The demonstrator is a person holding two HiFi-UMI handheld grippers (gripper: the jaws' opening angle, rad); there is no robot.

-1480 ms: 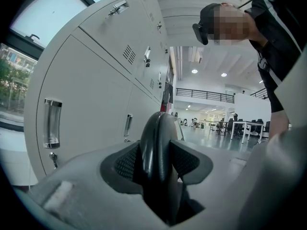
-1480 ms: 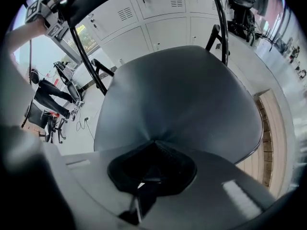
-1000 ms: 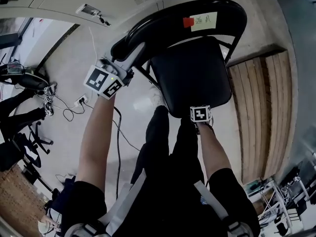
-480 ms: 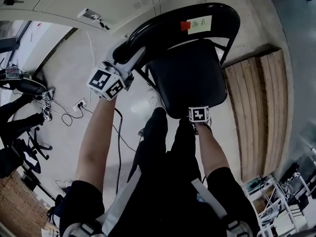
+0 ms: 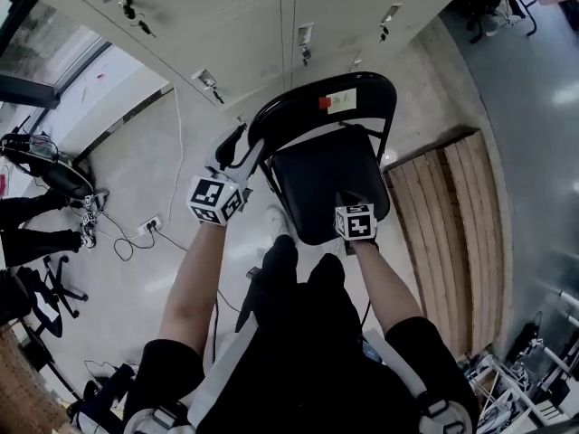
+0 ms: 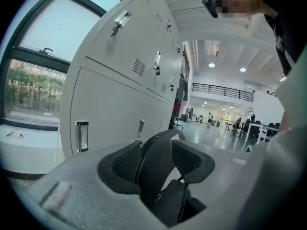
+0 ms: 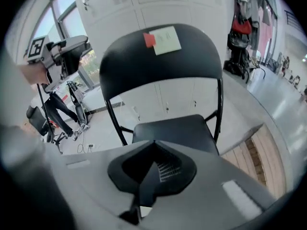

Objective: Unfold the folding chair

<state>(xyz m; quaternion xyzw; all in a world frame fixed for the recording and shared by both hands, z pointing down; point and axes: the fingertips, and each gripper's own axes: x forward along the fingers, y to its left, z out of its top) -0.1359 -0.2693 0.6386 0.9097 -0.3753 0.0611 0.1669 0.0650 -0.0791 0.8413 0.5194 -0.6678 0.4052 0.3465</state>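
A bank of pale grey lockers runs along the far side of the room, above a smooth concrete floor. To the right a wooden plank platform lies on that floor.

The black folding chair stands open in front of the lockers, just left of the planks, with its seat down and level and its curved backrest upright on the far side. The person stands at the chair's near side, both arms reaching out over it.

The left gripper is raised to the backrest's left edge. Its fingers are spread and have just been opening, and the dark rim of the backrest runs up between them. The rim lies close against the left pad, but it appears no longer clamped, though the wide-angle view makes the gap on the other side hard to judge.

The right gripper hangs above the near edge of the seat and points steeply down. Its fingers are pressed together with nothing between them, and they stand clear of the seat.

A pale paper note with a small red tag beside it is stuck to the top of the backrest. At near left a white power strip and loose cables trail across the floor.
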